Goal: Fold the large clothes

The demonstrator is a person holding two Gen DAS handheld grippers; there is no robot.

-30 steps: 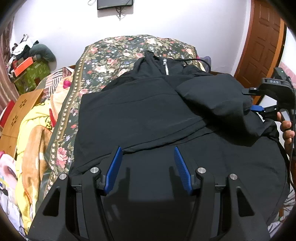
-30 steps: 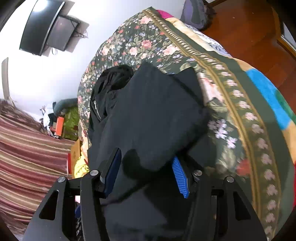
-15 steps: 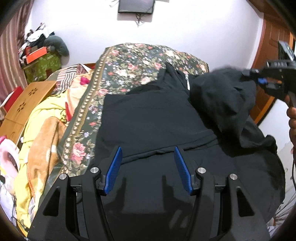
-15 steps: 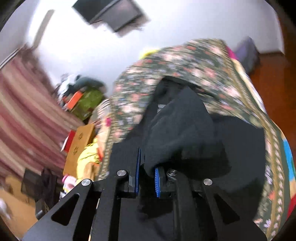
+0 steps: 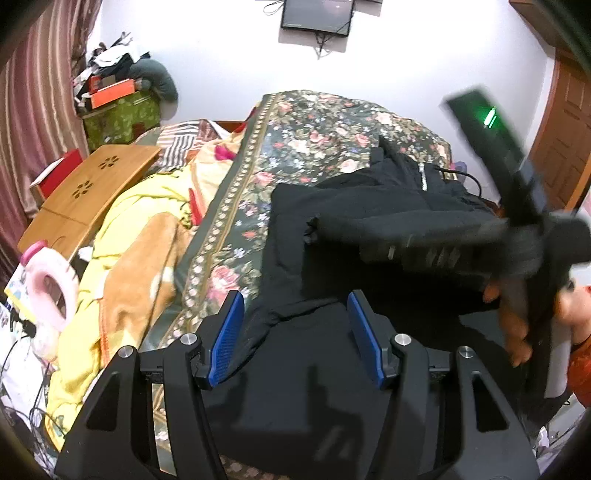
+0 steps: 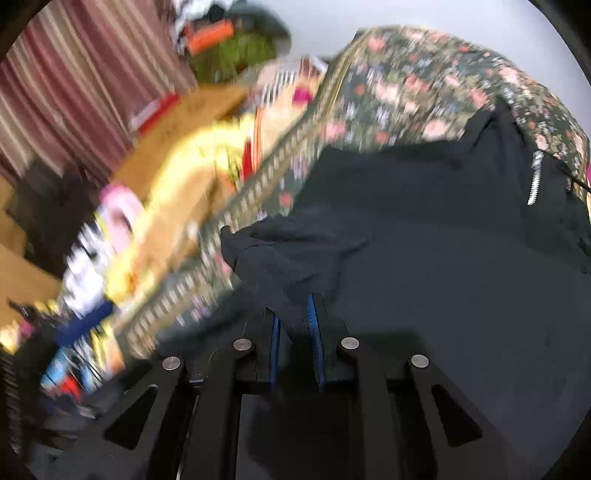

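Note:
A black zip jacket (image 5: 332, 369) lies spread on the floral bedcover (image 5: 314, 122). My left gripper (image 5: 295, 299) hovers open over the jacket's near hem, with nothing pinched between its blue pads. In the right wrist view, my right gripper (image 6: 293, 310) is pinched on the black sleeve (image 6: 280, 254), which drapes over its tips. Its jaws are opening slightly, and the cloth is still between them. The sleeve (image 5: 369, 225) stretches leftward across the jacket's body (image 6: 443, 258) in the left wrist view. There the hand (image 5: 513, 325) holding the right tool shows blurred at the right.
Left of the bed lie a yellow blanket (image 5: 129, 240), a wooden lap table (image 5: 85, 192) and a pink bottle (image 5: 48, 288). A green box (image 5: 122, 114) with clutter stands by the striped curtain. A screen (image 5: 316, 14) hangs on the wall, and a wooden door (image 5: 565, 147) stands at the right.
The right gripper closed on the sleeve at the jacket's right side, lifted it and swept it leftward across the jacket while rolling. The left gripper stayed open and drifted sideways.

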